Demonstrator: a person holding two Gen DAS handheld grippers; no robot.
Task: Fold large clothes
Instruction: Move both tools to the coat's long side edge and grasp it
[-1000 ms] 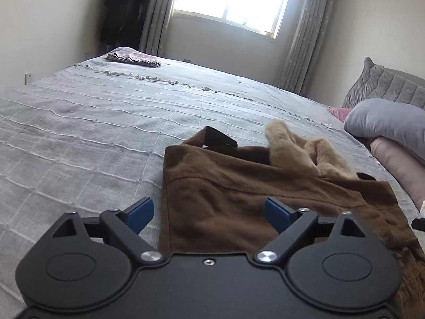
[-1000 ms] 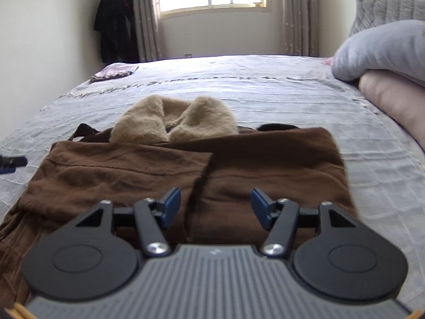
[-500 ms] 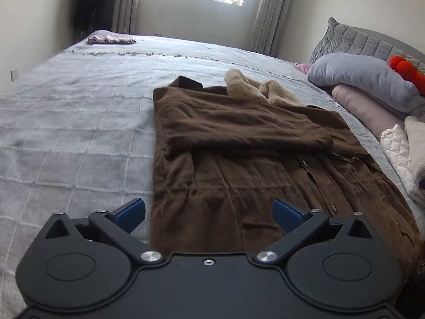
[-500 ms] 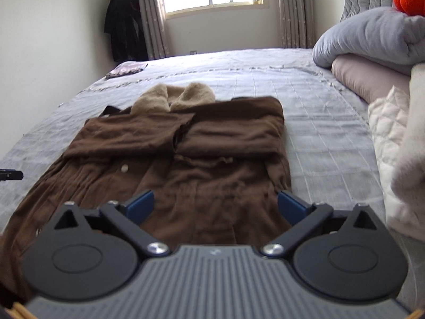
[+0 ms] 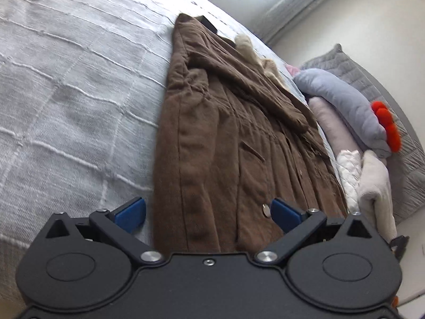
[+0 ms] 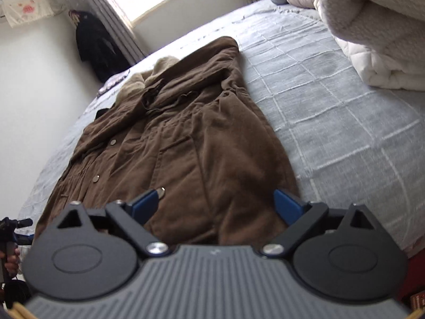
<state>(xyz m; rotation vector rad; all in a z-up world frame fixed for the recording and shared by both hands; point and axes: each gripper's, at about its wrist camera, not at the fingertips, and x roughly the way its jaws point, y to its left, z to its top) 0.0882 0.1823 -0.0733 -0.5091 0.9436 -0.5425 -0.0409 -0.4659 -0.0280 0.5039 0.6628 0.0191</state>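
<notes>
1. Two grippers work over one large brown coat point(image 5: 212, 138) spread lengthwise on a bed point(image 5: 66, 93) under a grey checked cover; collar end far off by the window, hem nearest the person.
2. Far left: bare bedcover, nothing on it within reach.
3. Left gripper point(image 5: 208, 212) hangs low over the hem's left side. Jaws spread wide, nothing clamped; they have just eased in a touch after opening. Coat edge lies between the blue pads, not pinched.
4. Coat middle: both sleeves already folded across the chest, fleece collar point(image 6: 159, 66) showing beyond them, snap buttons down the front.
5. Right gripper point(image 6: 216, 204) hovers over the hem's right side, released, empty. Jaws have just been closing slightly from full spread, cloth under them but not gripped.
6. Far right: piled pillows and folded blankets point(image 6: 372, 40), well apart from the coat.
7. Step in hand, as I judge it: sleeves done, moving to take the hem. Next move calls for both grippers to drop onto the two bottom corners, pinch, then carry the hem up toward the collar, kept level so the halves stack square.
</notes>
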